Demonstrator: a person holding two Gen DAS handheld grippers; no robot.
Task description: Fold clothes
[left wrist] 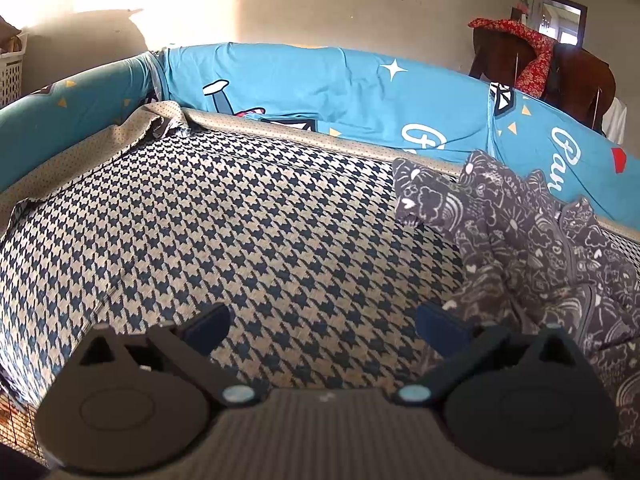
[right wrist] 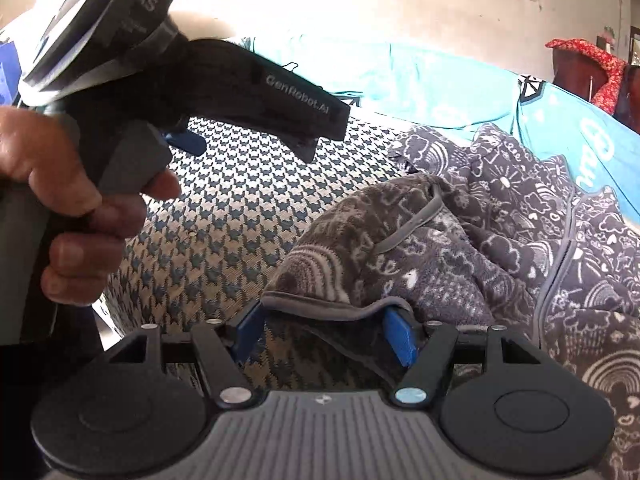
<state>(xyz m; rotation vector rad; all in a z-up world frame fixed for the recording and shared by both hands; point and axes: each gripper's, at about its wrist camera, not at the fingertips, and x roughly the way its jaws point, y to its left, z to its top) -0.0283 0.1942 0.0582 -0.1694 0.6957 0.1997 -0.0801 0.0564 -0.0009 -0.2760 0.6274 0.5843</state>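
Closest to me, the right gripper [right wrist: 326, 334] has its blue fingers [right wrist: 402, 338] on both sides of the grey hem of the patterned fleece garment [right wrist: 460, 248]. The jaws stand half spread, and I cannot tell if the pads already press on the hem, so I call it a grip not yet sure. I think the hem is chosen because this edge is firm and easy to lift for a fold.

The left gripper [left wrist: 322, 326] hovers with its fingers spread wide and nothing between them, just beside the near edge of the garment. The hand [right wrist: 60, 208] that carries it shows in the right view.

The garment lies crumpled on the houndstooth sofa seat [left wrist: 240, 220], on my right side. Behind it the blue printed cover [left wrist: 340, 84] hangs over the sofa back.
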